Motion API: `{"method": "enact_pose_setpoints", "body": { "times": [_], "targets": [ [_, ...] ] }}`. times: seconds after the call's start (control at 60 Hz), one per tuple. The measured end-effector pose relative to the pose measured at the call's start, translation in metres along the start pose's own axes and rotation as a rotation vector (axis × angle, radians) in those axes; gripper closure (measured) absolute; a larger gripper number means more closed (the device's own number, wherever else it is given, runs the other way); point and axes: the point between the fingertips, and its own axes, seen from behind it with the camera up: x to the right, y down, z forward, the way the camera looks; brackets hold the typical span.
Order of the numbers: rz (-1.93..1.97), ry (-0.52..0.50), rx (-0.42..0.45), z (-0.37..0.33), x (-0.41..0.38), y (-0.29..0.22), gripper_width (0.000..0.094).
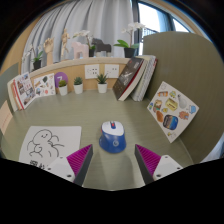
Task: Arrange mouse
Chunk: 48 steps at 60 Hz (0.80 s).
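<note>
The two-finger gripper is spread wide and grasps nothing; its magenta pads face each other across a broad gap. Just ahead of the fingertips, roughly centred between them but beyond their reach, a rounded blue-and-white plastic computer mouse lies on the smooth pale grey-green tabletop. Its domed shell is glossy, with a white strip along the middle (a small reddish spot shows near the top of that strip).

Beside the left finger lies a white sheet of paper with black line drawings, flat on the table. Off to the right, well apart from the mouse, a white card covered in colourful stickers lies tilted on the surface.

Along the far edge of the table stand three small potted green plants in white pots, with a slanting stack of books to their right and an open picture book leaning to their left. Behind them light curtains hang at a window.
</note>
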Motion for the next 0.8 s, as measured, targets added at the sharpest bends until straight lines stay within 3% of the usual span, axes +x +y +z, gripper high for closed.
{"method": "enact_pose_setpoints", "body": {
  "times": [0.2, 0.3, 0.333, 0.567, 0.65, 0.8],
  "targets": [
    [0.005, -0.054, -0.035, 0.069, 0.0, -0.024, 0.0137],
    [0.002, -0.076, -0.035, 0.083, -0.006, -0.034, 0.029],
    [-0.004, -0.082, -0.039, 0.085, -0.007, -0.036, 0.0427],
    [-0.004, -0.075, -0.146, 0.087, -0.007, -0.032, 0.0564],
    [0.032, -0.107, -0.204, 0.082, -0.013, -0.035, 0.0563],
    [0.007, -0.089, -0.08, 0.049, -0.013, -0.112, 0.0562]
  ]
}}
